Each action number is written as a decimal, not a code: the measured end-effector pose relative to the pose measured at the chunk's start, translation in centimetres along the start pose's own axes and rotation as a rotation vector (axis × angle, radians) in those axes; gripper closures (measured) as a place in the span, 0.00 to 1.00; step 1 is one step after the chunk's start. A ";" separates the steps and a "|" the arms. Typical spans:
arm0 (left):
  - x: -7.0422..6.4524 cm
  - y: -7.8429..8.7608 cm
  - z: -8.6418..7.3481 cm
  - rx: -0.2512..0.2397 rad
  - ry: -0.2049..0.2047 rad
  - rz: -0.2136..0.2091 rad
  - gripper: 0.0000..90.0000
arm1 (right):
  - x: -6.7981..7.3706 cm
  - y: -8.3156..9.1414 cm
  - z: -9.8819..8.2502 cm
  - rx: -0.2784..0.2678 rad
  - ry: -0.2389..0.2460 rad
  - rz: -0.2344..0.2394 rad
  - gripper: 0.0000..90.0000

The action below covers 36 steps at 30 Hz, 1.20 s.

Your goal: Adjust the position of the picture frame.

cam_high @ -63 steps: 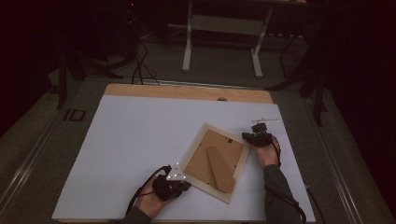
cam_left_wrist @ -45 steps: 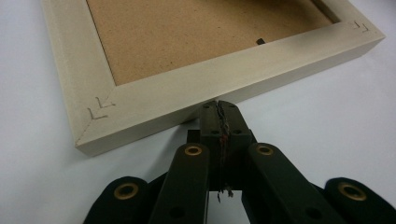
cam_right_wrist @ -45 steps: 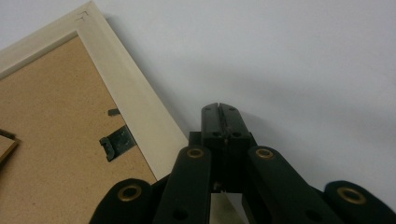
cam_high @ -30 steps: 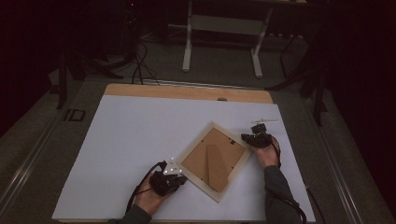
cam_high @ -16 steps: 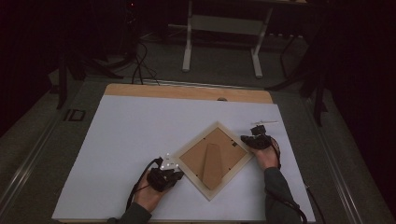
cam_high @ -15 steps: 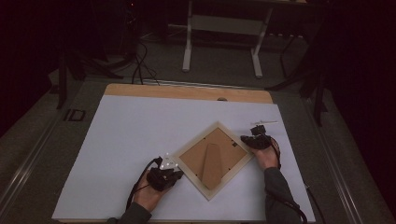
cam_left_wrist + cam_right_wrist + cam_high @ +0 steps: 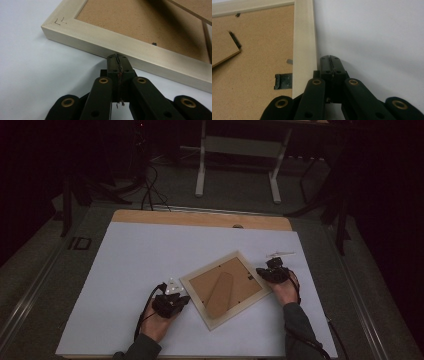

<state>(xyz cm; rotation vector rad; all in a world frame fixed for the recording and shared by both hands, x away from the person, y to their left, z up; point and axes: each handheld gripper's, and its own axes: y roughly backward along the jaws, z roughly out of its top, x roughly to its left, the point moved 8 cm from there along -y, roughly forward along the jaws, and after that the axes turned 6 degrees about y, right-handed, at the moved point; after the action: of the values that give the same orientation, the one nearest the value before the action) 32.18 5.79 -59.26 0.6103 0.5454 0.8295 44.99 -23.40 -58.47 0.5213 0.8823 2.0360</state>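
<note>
Both closed, empty tongs [image 7: 117,57] [image 7: 329,58] press the picture frame [image 7: 226,289], turned further clockwise than before.

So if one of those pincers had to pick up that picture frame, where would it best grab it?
Probably the pale wooden rim of the picture frame, from outside an edge. It lies flat, back up, so one jaw would go over the raised rim and one under. Both the left gripper and right gripper are shut at its edges.
</note>
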 end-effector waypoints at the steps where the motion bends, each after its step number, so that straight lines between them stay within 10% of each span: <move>1: 0.0 0.0 0.0 0.000 -0.001 0.004 1.00 | 0.0 0.0 0.0 -0.001 0.001 -0.003 1.00; 24: 3.6 -0.6 1.4 -0.047 0.133 0.080 1.00 | 1.6 0.6 -1.0 -0.042 -0.012 -0.008 1.00; 36: 4.6 -0.7 1.7 -0.051 0.207 0.034 1.00 | 2.2 0.7 -1.3 -0.052 -0.037 -0.009 1.00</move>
<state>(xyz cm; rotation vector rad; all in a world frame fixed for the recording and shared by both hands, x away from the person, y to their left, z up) 36.26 8.67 -59.48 0.4910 0.7015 0.9421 42.54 -22.36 -58.68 0.5241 0.8063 2.0287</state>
